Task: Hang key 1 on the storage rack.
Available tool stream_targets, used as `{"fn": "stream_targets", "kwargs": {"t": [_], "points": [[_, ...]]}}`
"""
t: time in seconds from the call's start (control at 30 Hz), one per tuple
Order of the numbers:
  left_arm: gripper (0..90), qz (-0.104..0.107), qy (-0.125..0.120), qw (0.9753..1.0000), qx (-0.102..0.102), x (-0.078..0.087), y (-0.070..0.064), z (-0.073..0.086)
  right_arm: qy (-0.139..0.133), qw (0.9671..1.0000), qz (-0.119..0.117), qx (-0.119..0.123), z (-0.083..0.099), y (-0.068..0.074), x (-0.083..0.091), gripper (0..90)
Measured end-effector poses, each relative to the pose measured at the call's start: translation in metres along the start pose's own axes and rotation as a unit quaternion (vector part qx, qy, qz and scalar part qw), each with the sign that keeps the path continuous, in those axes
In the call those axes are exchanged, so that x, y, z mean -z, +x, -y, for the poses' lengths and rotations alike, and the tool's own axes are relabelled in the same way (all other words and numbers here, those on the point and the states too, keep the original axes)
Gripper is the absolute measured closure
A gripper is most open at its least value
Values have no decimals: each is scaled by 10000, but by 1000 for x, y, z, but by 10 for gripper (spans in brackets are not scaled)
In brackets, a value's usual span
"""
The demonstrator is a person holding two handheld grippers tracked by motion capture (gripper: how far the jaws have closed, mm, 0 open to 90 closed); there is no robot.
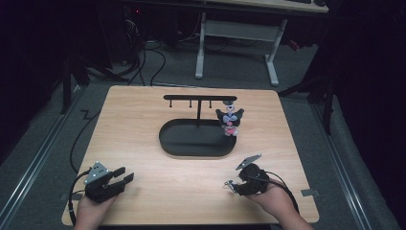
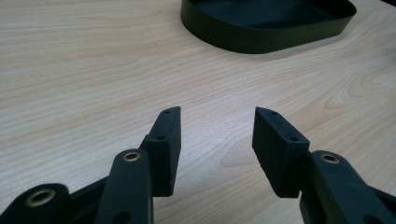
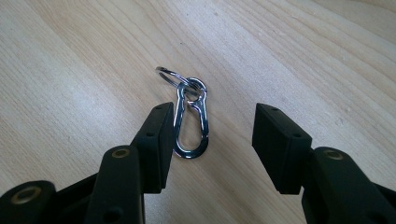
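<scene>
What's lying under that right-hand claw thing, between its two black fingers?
A silver carabiner clip with a small split ring on its end lies flat on the wooden table, below the open right gripper. Its lower left edge is covered by the left jaw.

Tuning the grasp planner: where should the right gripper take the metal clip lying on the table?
Grip the clip across its long straight sides, coming straight down from above. It lies flat on the table with its narrow end linked to a small ring. The open right gripper likely needs shifting: one finger already sits beside the clip.
</scene>
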State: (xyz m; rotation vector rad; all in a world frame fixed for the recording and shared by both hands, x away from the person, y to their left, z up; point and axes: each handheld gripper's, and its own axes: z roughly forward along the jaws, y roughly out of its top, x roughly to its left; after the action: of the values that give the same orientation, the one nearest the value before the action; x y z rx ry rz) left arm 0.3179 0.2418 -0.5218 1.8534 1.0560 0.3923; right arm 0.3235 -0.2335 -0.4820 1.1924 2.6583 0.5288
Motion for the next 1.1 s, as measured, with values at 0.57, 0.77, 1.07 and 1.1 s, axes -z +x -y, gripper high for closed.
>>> {"fn": "stream_targets", "kwargs": {"t": [0.57, 0.77, 1.07, 1.1], "points": [[433, -250, 90, 9985, -472, 0, -10, 0, 655, 9973, -1, 342, -13, 1, 2, 453], [425, -277, 139, 9981, -538, 0, -13, 1, 842, 9951, -12, 518, -20, 0, 2, 461], [427, -318, 99, 9979, -558, 1, -14, 1, 983, 9918, -4, 820, -30, 1, 5, 537], [428, -331, 69, 9979, -559, 1, -14, 1, 999, 9917, -4, 805, -31, 0, 5, 548]]}}
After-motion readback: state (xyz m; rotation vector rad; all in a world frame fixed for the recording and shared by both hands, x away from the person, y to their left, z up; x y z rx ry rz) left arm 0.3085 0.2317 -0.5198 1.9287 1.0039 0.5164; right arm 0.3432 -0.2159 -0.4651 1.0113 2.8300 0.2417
